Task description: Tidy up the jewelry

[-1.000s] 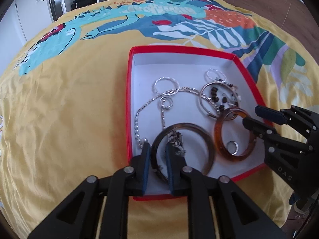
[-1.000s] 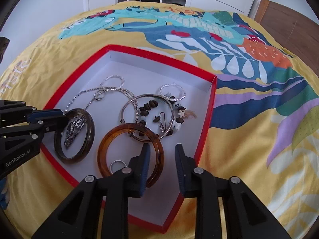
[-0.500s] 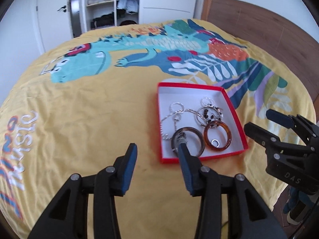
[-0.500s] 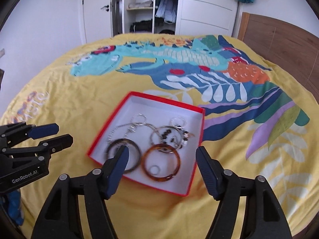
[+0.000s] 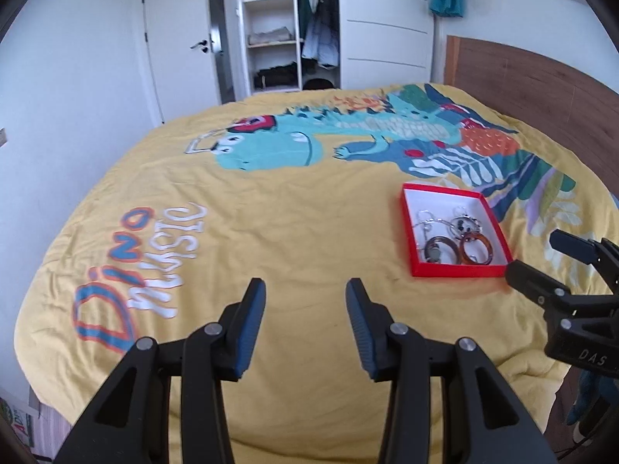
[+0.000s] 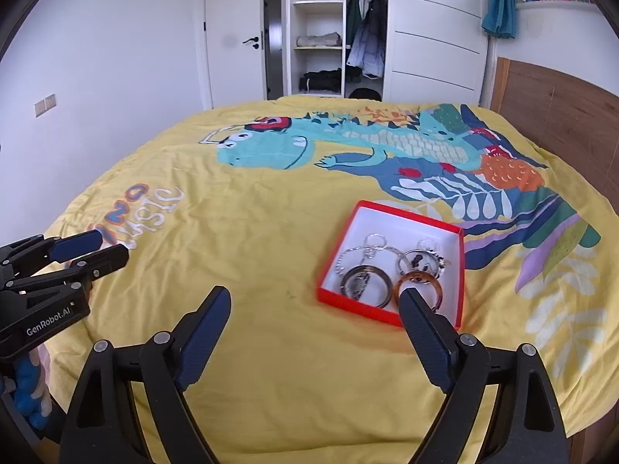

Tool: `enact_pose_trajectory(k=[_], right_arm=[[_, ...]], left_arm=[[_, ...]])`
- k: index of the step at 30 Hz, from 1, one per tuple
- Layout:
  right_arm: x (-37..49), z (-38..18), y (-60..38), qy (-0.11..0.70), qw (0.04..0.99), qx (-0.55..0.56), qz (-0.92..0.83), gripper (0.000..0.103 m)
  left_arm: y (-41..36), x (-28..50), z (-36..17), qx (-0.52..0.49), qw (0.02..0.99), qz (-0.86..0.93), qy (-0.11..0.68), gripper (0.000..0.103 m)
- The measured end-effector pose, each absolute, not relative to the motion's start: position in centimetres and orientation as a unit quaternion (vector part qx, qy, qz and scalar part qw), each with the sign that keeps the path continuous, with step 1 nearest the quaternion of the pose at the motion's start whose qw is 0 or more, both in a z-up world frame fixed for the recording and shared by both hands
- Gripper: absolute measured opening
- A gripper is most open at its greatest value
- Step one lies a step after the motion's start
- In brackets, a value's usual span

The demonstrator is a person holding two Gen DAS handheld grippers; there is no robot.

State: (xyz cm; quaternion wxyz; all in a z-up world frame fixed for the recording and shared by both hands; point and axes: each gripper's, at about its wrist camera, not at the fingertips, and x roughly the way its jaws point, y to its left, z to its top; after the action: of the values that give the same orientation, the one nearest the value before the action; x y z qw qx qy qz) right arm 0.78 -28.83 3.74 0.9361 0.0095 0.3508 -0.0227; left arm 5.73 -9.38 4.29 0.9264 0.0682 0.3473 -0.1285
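Right now my left gripper [image 5: 305, 290] hangs unclenched with nothing between its fingers, and my right gripper [image 6: 315, 301] has just been opening wider, also empty. The red jewelry box [image 6: 460, 266] sits ahead of the right claw, partly behind its right finger, and ahead and to the right of the left claw.

Inside it, the dark bangle [image 6: 365, 280] and the amber bangle [image 6: 419, 280] lie flat, just beside each other. I judge them stiff, light and smooth, best pinched across the rim from above. The silver chain [image 6: 350, 255] and the beaded bracelet [image 6: 421, 261] behind them look limp and apt to snag, so I would lift those by a single loop.

The box rests on a soft yellow dinosaur bedspread [image 5: 271, 212], which will give under pressure. Beyond the bed stand an open wardrobe [image 6: 332, 27], a white door [image 6: 232, 38] and a wooden headboard [image 6: 557, 100].
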Motion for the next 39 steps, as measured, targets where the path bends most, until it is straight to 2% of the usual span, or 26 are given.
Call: enact_pose_trajectory(k=[12,19,31,35,39], right_arm=[[-5.2,4.8,-24.4,0.328,0.944,0.007,-0.027,0.092],[-7.8,6.1,-23.5,0.305,0.952,0.003,-0.037,0.103],[-11.1,8.3,-22.8,0.278,0.960,0.007,-0.042,0.103],[-11.1,8.2,-23.3,0.278,0.959,0.013,-0.048,0.103],[-11.2,7.7,-23.5,0.284,0.957,0.018,-0.052,0.103]], left_arm=[[-2.4,-1.0,6.1,0.049,0.949,-0.085,0.301,0.041],[-1.0,-3.7,7.2,0.043,0.956,-0.076,0.281,0.041],[-0.7,-6.7,8.9,0.038,0.963,-0.090,0.251,0.042],[-0.9,-6.7,9.0,0.034,0.964,-0.091,0.249,0.047],[-1.0,-6.9,8.8,0.039,0.963,-0.092,0.248,0.048]])
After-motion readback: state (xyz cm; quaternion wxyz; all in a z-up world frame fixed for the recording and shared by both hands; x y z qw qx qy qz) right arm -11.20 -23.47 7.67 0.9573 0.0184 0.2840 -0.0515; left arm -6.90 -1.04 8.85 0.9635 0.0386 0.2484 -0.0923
